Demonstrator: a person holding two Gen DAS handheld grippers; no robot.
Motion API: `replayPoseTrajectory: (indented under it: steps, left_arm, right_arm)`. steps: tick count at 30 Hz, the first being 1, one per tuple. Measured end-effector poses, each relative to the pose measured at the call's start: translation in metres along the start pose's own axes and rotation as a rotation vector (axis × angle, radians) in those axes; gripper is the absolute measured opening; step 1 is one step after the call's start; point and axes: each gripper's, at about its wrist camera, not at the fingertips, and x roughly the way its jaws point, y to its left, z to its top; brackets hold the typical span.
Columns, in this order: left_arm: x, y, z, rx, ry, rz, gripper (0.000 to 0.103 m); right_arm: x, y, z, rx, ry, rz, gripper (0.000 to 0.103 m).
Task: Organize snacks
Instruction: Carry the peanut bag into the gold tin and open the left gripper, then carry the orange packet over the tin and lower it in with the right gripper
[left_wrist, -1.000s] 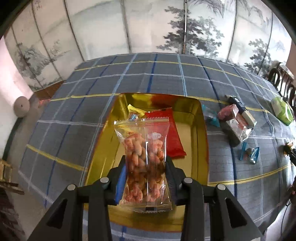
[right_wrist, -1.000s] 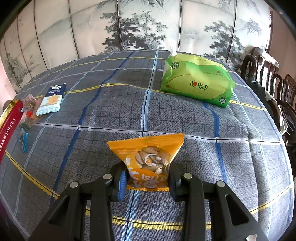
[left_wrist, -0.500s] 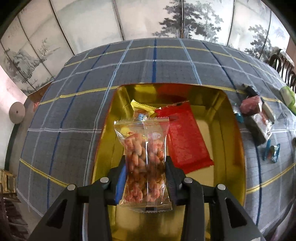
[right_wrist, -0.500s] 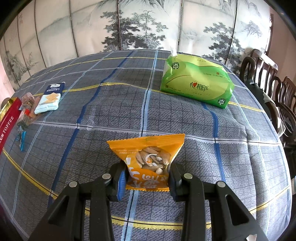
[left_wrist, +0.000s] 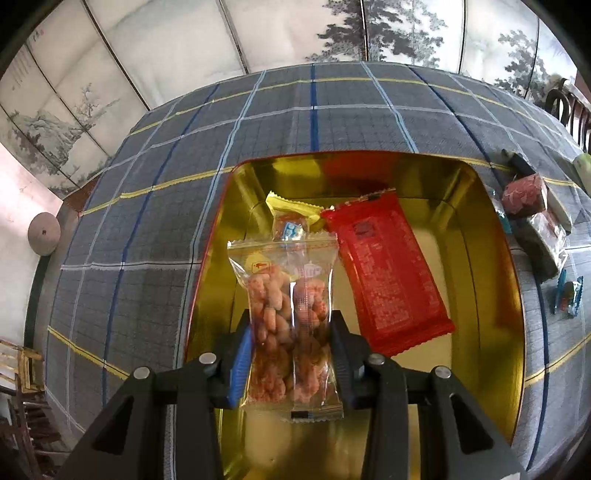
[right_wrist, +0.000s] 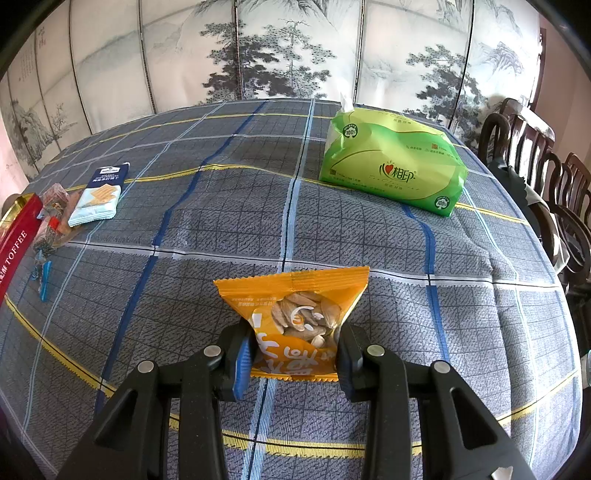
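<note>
My left gripper (left_wrist: 291, 332) is shut on a clear packet of coated peanuts (left_wrist: 288, 314) and holds it over the gold tin (left_wrist: 495, 302). In the tin lie a red packet (left_wrist: 391, 273) and a small yellow packet (left_wrist: 291, 214). My right gripper (right_wrist: 295, 343) is shut on an orange packet of seeds (right_wrist: 295, 317), held above the plaid tablecloth. The tin's red side (right_wrist: 14, 240) shows at the far left of the right wrist view.
Loose snacks (left_wrist: 535, 221) lie on the cloth right of the tin, with small blue-wrapped candies (left_wrist: 569, 295). A blue-white cracker packet (right_wrist: 99, 195) and wrapped snacks (right_wrist: 51, 218) lie left. A green tissue pack (right_wrist: 391, 166) sits back right. Wooden chairs (right_wrist: 546, 192) stand at the right edge.
My left gripper has moved forward over the tin with the peanut packet, so the tin fills more of the view. My right gripper has shifted only slightly, still holding the orange packet.
</note>
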Motion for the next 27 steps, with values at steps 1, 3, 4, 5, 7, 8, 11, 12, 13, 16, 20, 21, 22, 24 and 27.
replayPoseTrajectory:
  steps: [1, 3, 4, 5, 7, 8, 11, 12, 13, 16, 20, 21, 22, 24, 27]
  left_arm:
    - [0.001, 0.000, 0.000, 0.002, 0.001, 0.007, 0.041]
    - [0.001, 0.000, 0.001, 0.005, -0.001, 0.028, 0.045]
    - [0.002, 0.000, 0.001, 0.007, 0.001, 0.038, 0.048]
    - [0.002, 0.000, 0.001, 0.007, 0.003, 0.043, 0.049]
    - [0.001, 0.002, 0.002, 0.001, -0.002, 0.044, 0.050]
    - [-0.001, 0.003, 0.001, -0.002, -0.005, 0.042, 0.050]
    - [-0.011, 0.005, -0.001, -0.015, -0.023, 0.025, 0.050]
    - [-0.015, 0.006, -0.002, -0.024, -0.033, 0.013, 0.050]
    - [-0.021, 0.008, -0.004, -0.033, -0.045, -0.001, 0.050]
    - [-0.041, 0.010, -0.013, -0.060, -0.087, -0.021, 0.050]
    - [-0.067, 0.016, -0.031, -0.153, -0.137, -0.054, 0.050]
    - [-0.074, 0.017, -0.037, -0.179, -0.154, -0.073, 0.050]
    - [-0.080, 0.017, -0.043, -0.204, -0.171, -0.094, 0.050]
    - [-0.093, 0.015, -0.055, -0.233, -0.203, -0.127, 0.050]
    - [-0.110, 0.003, -0.068, -0.219, -0.244, -0.120, 0.050]
  right_arm:
    - [0.000, 0.001, 0.000, 0.000, 0.000, 0.000, 0.033]
    - [0.000, 0.000, 0.000, -0.001, 0.000, -0.001, 0.033]
    - [0.000, 0.001, 0.000, 0.000, 0.000, 0.000, 0.033]
    - [0.000, 0.001, 0.000, 0.000, 0.000, 0.000, 0.033]
    - [0.000, 0.001, 0.000, 0.000, 0.000, 0.000, 0.033]
    - [0.000, 0.001, 0.000, -0.001, 0.000, -0.001, 0.033]
    - [0.000, 0.002, 0.000, -0.001, 0.000, -0.001, 0.033]
    - [0.000, 0.001, 0.000, -0.001, 0.000, -0.001, 0.033]
    - [0.000, 0.002, 0.000, -0.002, -0.001, -0.003, 0.033]
    - [-0.001, 0.000, -0.001, 0.006, -0.002, -0.006, 0.033]
    - [-0.002, 0.000, -0.001, 0.024, -0.001, -0.002, 0.033]
    - [-0.003, -0.002, -0.001, 0.033, 0.000, -0.001, 0.033]
    - [-0.004, -0.002, -0.002, 0.039, 0.001, 0.000, 0.033]
    - [-0.007, -0.005, -0.003, 0.060, 0.001, 0.010, 0.032]
    - [-0.016, -0.008, -0.005, 0.087, -0.007, 0.027, 0.032]
